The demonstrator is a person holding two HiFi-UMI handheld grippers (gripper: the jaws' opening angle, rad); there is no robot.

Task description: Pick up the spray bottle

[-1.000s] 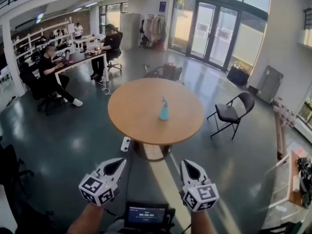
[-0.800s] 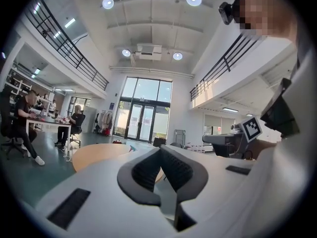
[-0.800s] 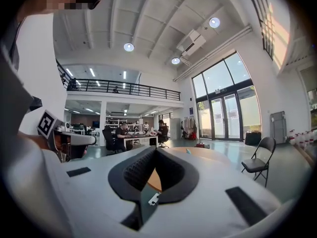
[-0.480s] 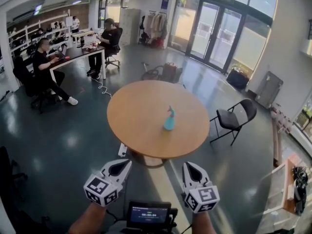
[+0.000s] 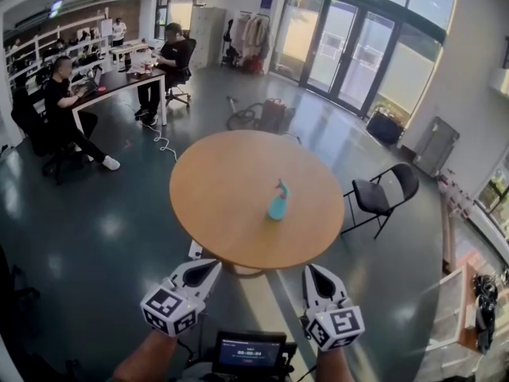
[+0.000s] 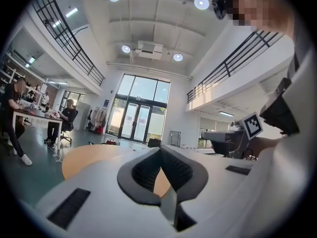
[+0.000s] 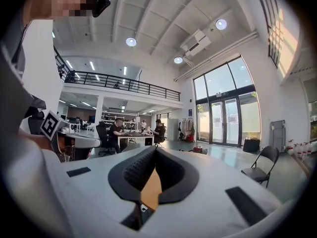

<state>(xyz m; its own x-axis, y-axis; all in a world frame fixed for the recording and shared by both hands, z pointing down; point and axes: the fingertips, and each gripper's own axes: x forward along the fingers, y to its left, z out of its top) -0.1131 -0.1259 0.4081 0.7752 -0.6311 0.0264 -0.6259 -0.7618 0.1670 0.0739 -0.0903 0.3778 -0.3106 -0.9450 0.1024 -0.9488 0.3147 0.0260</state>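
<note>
Count on inspection:
- One round tan wooden desk (image 5: pixel 231 213).
- One teal plastic spray bottle (image 5: pixel 278 202).
- One black metal folding chair (image 5: pixel 380 194).
- Two white handheld grippers with marker cubes: left gripper (image 5: pixel 208 267), right gripper (image 5: pixel 312 272).
- Two seated persons in dark clothing: nearer person (image 5: pixel 60 95), farther person (image 5: pixel 172 52).

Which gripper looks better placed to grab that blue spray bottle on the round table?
The right, probably, by a little. The spray bottle stands right of the table's middle, nearer the right gripper than the left gripper. Both are shut, short of the table.

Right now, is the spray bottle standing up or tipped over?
Upright. The spray bottle stands on its base on the round table, nozzle at the top.
</note>
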